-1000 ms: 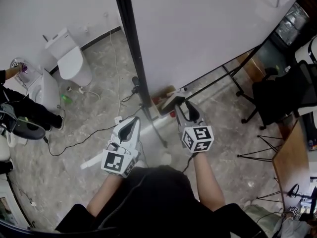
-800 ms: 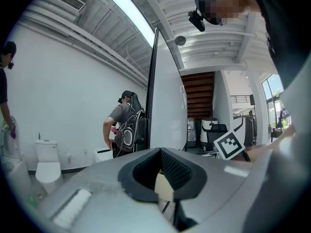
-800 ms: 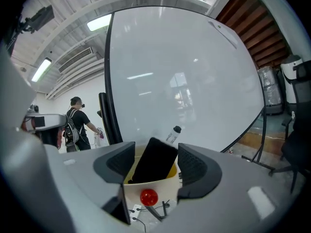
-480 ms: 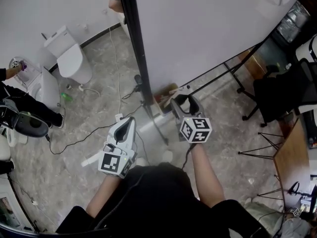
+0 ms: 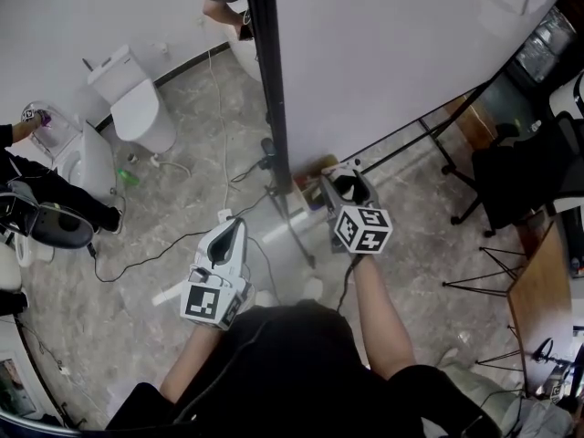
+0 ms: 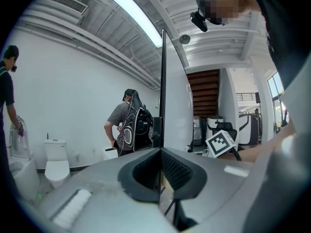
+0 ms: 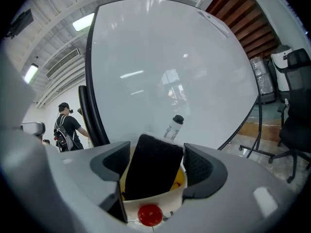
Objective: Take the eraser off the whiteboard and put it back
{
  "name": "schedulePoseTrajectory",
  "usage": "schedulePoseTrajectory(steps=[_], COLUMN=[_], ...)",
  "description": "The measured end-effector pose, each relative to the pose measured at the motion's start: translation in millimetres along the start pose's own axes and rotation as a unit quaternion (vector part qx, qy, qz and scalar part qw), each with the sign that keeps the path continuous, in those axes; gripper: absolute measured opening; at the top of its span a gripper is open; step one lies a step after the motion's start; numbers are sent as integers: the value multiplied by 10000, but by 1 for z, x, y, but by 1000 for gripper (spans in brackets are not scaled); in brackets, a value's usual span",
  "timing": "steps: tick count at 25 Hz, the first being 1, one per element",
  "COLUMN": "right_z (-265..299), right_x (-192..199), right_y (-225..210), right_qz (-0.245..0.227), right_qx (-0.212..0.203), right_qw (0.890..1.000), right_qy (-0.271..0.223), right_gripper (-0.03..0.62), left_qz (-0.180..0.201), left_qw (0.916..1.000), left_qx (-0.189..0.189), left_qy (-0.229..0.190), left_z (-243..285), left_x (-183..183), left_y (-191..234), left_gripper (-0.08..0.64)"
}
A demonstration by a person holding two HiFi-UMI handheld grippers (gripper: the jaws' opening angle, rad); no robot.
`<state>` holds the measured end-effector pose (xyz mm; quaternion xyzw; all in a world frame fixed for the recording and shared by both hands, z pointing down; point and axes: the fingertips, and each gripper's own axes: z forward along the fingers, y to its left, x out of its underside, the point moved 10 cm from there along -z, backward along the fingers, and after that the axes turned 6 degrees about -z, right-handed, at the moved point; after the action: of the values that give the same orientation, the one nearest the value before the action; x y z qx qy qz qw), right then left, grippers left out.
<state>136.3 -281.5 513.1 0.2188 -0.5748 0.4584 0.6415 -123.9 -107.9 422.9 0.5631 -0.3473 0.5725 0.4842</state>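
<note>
While the jaws of the right hand-held gripper (image 7: 155, 155) had just been opening wide, the black-faced eraser (image 7: 153, 169) stood unclamped between them, close to the lower edge of the whiteboard (image 7: 170, 57), and the left hand-held gripper (image 6: 160, 152), shut and empty, hung farther from the whiteboard.

The whiteboard (image 5: 392, 53) walls off everything straight ahead of me; its black frame post (image 5: 271, 80) stands upright at its left edge. A marker (image 7: 173, 125) leans against the board low down. The stand's bars (image 7: 258, 120) and an office chair (image 5: 520, 167) crowd my right. Left of the post, bare floor (image 5: 182, 181) opens toward a toilet (image 5: 137, 108) and a person (image 5: 46, 213).
</note>
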Motion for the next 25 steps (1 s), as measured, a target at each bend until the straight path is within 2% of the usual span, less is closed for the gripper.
schedulePoseTrajectory(steps=[2,12,25], right_z=[0,-12,-41], right_x=[0,-4,-31], right_y=[0,9,29], right_qz=[-22,-147,-389], right_qx=[80,169,101], right_qw=[10000,9994,9961], right_qy=[-2,-264,-788], right_gripper=[322,304,301], left_qz=[-1,15,9], left_qw=[10000,10000,9992], left_qx=[-21,-21,345], left_qy=[-4,-5,-200], left_z=[-1,-10,-13], left_x=[0,-3,-2], left_y=[2,7,8], left_gripper=[5,5,5])
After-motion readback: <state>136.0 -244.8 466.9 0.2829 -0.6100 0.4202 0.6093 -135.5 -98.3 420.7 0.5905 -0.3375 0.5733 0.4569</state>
